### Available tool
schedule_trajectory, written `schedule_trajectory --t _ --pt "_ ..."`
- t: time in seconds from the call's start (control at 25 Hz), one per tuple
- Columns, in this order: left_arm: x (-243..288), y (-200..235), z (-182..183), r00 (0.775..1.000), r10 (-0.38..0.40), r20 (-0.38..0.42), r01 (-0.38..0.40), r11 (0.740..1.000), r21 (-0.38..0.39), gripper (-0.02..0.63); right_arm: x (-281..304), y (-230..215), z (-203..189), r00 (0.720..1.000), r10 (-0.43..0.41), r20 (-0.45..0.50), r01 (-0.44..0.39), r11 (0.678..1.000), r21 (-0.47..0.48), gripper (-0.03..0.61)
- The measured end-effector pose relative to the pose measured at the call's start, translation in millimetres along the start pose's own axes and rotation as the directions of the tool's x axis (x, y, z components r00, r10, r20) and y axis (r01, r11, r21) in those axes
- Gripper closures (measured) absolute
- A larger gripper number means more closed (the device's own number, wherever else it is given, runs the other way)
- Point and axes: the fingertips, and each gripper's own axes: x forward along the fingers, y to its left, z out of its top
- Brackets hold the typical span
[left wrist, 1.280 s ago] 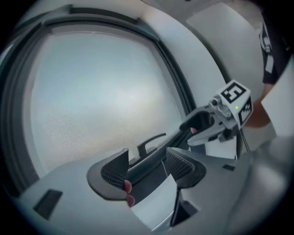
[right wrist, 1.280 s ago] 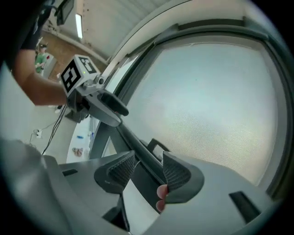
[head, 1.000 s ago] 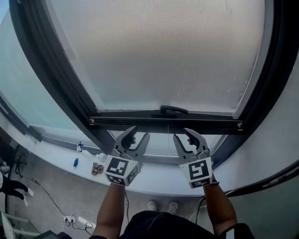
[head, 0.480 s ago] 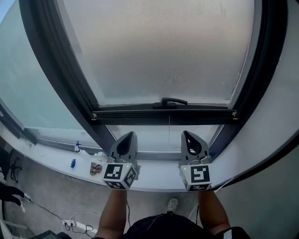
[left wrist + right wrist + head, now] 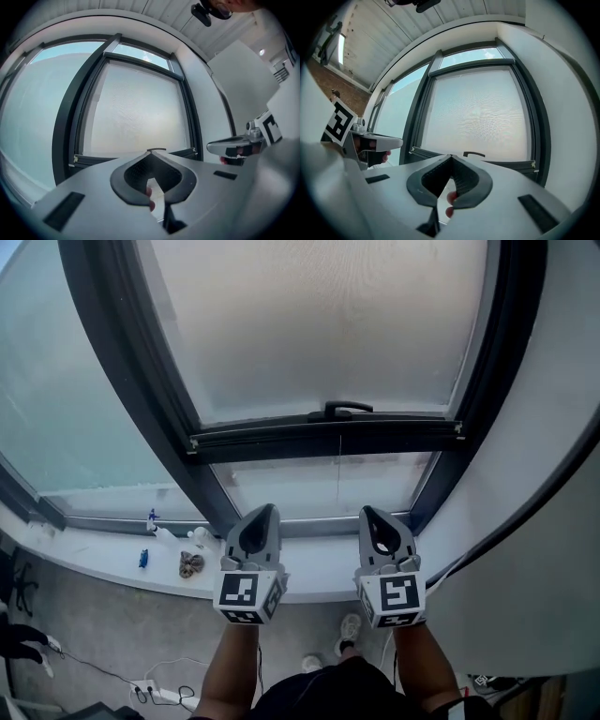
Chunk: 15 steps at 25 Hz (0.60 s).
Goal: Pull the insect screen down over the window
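Note:
The insect screen (image 5: 319, 324) covers the upper pane. Its dark bottom bar (image 5: 328, 439) hangs across the window frame a good way above the sill, with a curved handle (image 5: 342, 410) at its middle. My left gripper (image 5: 263, 512) and right gripper (image 5: 368, 514) stand side by side below the bar, apart from it, both shut with nothing between the jaws. In the left gripper view the closed tips (image 5: 151, 153) point at the handle (image 5: 156, 150). The right gripper view shows the same: shut tips (image 5: 451, 157) just below the handle (image 5: 473, 153) and bar (image 5: 426, 153).
A white sill (image 5: 103, 563) runs below the window, with a small spray bottle (image 5: 161, 530), a blue item (image 5: 142, 559) and a brownish object (image 5: 192, 564) on its left part. A white wall (image 5: 544, 427) flanks the frame on the right. A power strip (image 5: 155, 690) lies on the floor.
Both grippers went from open to shut, with nothing in them. They have drawn back from just under the bar, and now sit lower and farther from it.

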Motion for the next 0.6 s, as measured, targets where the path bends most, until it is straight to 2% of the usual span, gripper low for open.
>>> schedule_trajectory --t 0.28,0.6 --pt "-37.6 -16.8 -16.2 0.999 -0.034 -0.027 0.034 0.999 -0.021 0.611 -41.6 17.5 -13.4 0.999 -0.027 -0.029 0.026 1.0 -0.016 0.574" --pt "-55.8 -31.2 -22.0 0.999 0.008 -0.052 -0.012 0.998 -0.06 0.611 -62.3 18.9 -27.2 1.0 -0.003 -0.031 0.002 0.999 -0.037 0.574"
